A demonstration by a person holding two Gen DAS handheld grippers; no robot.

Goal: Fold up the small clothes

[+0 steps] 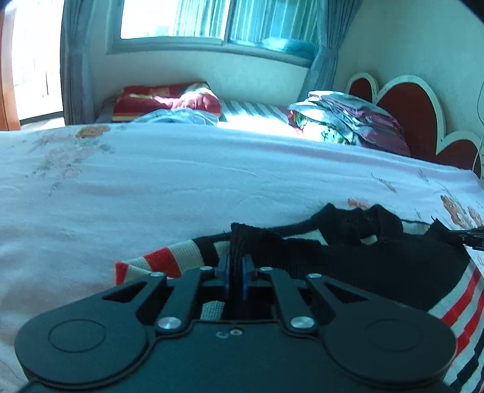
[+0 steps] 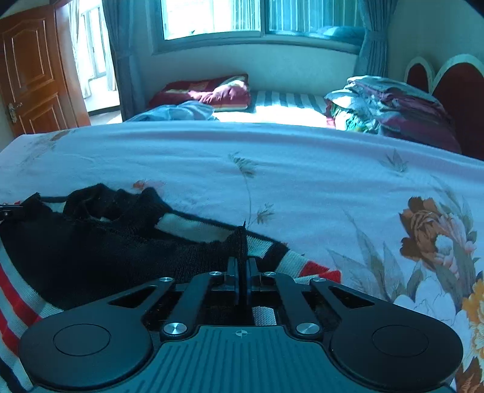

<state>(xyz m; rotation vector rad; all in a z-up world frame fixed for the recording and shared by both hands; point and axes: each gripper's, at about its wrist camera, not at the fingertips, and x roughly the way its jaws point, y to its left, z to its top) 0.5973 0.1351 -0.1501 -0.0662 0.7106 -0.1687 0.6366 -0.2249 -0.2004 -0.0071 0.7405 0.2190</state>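
Tongs (image 2: pixel 242 266) clamped on sweater (image 2: pixel 90 251)

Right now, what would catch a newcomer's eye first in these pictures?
Probably the black sweater with red and white stripes, lying on the pale flowered bedspread. Each black gripper, left and right, pinches a fold of its knit. Behind, a heap of folded bedding sits by the red headboard.

Home bedroom, bed (image 2: pixel 272 145), headboard (image 2: pixel 453 87), curtained window (image 2: pixel 260 18)

- We find the flowered bed (image 2: pixel 302 169) bare beyond the sweater (image 2: pixel 90 257), so passage is free there.
- We note piled clothes (image 2: pixel 393 105) and the headboard (image 2: pixel 453 90) blocking the far right.
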